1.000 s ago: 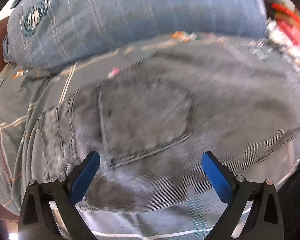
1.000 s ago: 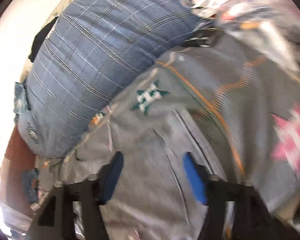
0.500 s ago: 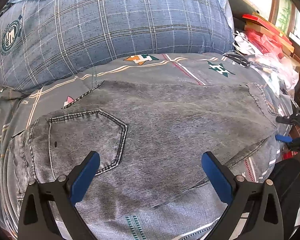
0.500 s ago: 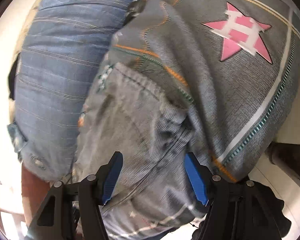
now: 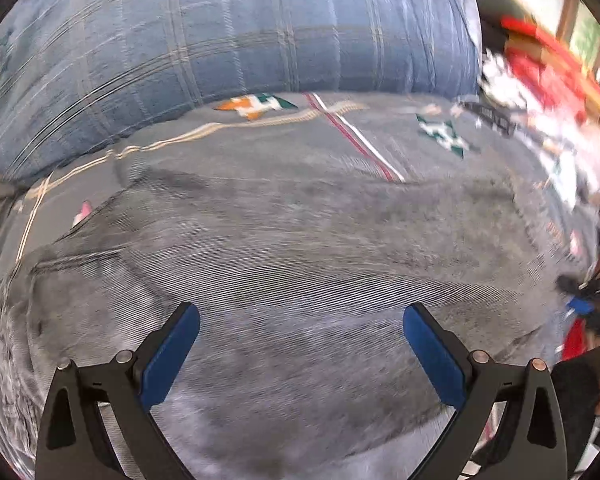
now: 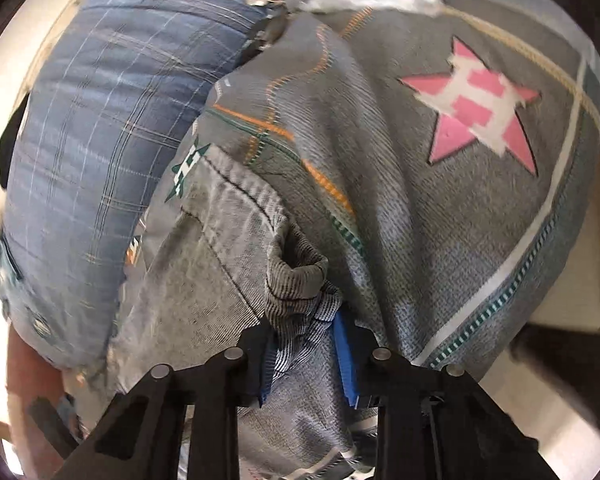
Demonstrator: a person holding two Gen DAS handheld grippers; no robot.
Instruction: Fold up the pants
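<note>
Left wrist view: grey pants (image 5: 300, 280) lie spread flat across the bed (image 5: 260, 144), below a blue plaid pillow (image 5: 220, 32); left hand-held gripper (image 5: 300, 328) hovers over them, jaws wide apart, empty. Right wrist view only: right hand-held gripper (image 6: 306, 344) is clamped on a bunched pants hem (image 6: 296, 276) beside a pink star print (image 6: 480, 108). Half a second ago those jaws stood apart.
</note>
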